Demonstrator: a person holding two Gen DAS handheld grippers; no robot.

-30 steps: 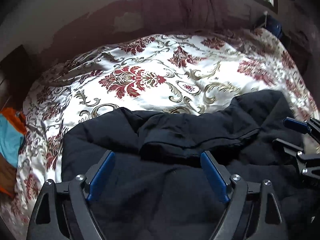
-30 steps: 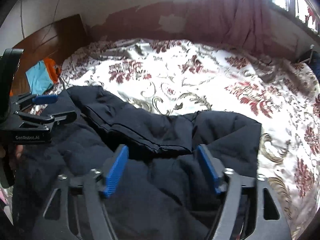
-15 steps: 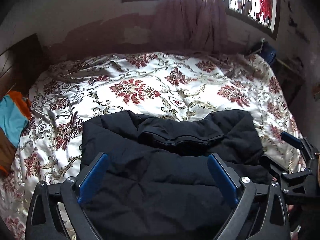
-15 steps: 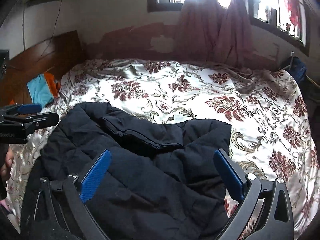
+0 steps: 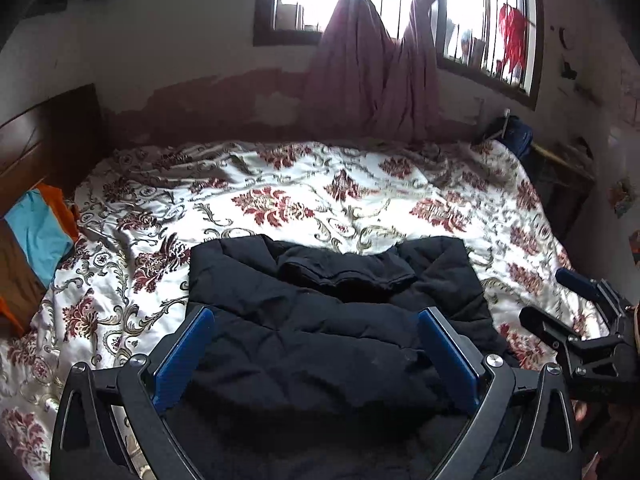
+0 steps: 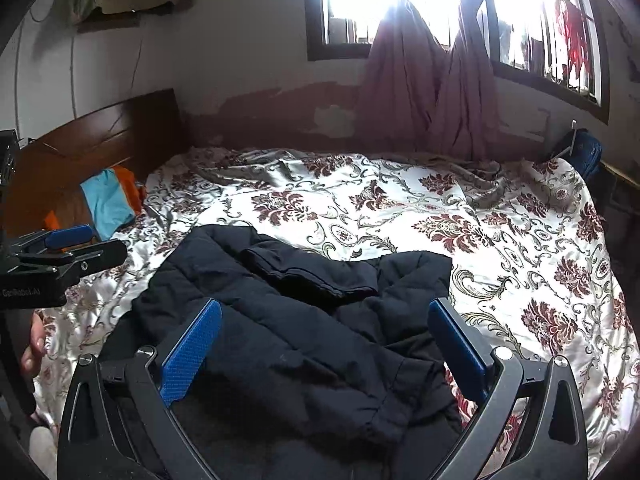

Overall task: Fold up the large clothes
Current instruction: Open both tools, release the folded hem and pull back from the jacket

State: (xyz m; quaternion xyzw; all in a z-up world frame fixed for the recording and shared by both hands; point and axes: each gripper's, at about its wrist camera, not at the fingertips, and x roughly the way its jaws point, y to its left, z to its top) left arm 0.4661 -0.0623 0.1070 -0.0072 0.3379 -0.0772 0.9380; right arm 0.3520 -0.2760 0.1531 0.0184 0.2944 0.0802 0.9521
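Note:
A black padded jacket (image 5: 328, 320) (image 6: 304, 320) lies folded on the flowered bedspread (image 5: 304, 200) (image 6: 400, 216), its collar flap turned over at the far edge. My left gripper (image 5: 316, 316) hangs above the jacket's near half, jaws wide open, blue pads (image 5: 184, 352) apart and holding nothing. My right gripper (image 6: 326, 308) is likewise open and empty above the jacket. Each gripper shows at the edge of the other's view: the right gripper (image 5: 560, 304) off to the right, the left gripper (image 6: 80, 240) off to the left.
A wooden headboard (image 6: 100, 140) stands at the left, with orange and turquoise clothes (image 6: 108, 200) beside it. Tied curtains (image 5: 372, 68) hang under a window on the far wall. A dark blue bag (image 6: 586, 152) sits at the bed's far right corner. A hand (image 6: 34, 340) holds the left gripper.
Both grippers opened wider and drew back and up from the jacket, which stays on the bed. More of the wall, window and bedspread has come into view.

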